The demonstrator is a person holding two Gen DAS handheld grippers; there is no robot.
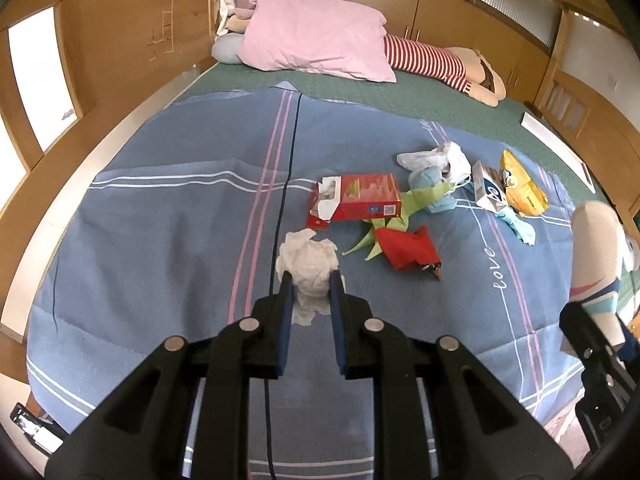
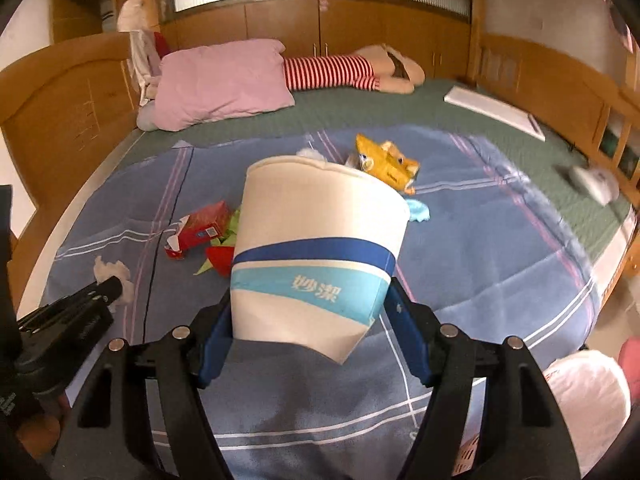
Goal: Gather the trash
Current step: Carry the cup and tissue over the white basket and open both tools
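A bed covered with a blue striped sheet [image 1: 160, 240] holds scattered rubbish. The left gripper [image 1: 311, 280] has its jaws pinched tight on a crumpled white tissue [image 1: 306, 264], which sits near the middle of the sheet, towards its near edge. The right gripper [image 2: 310, 312] clamps the lower part of a white paper cup [image 2: 320, 240] with blue bands, tilted and raised above the sheet's near edge. Beyond the tissue lies a torn red carton [image 1: 356, 200], with green folded paper [image 1: 384, 224] and red paper [image 1: 408, 248] just beside it. Further towards the sheet's far right corner are a white plastic bag [image 1: 440, 160], a small blue-and-white box [image 1: 488, 188] and a yellow snack packet [image 1: 520, 188]. A pink pillow [image 1: 316, 36] lies at the bed's far edge.
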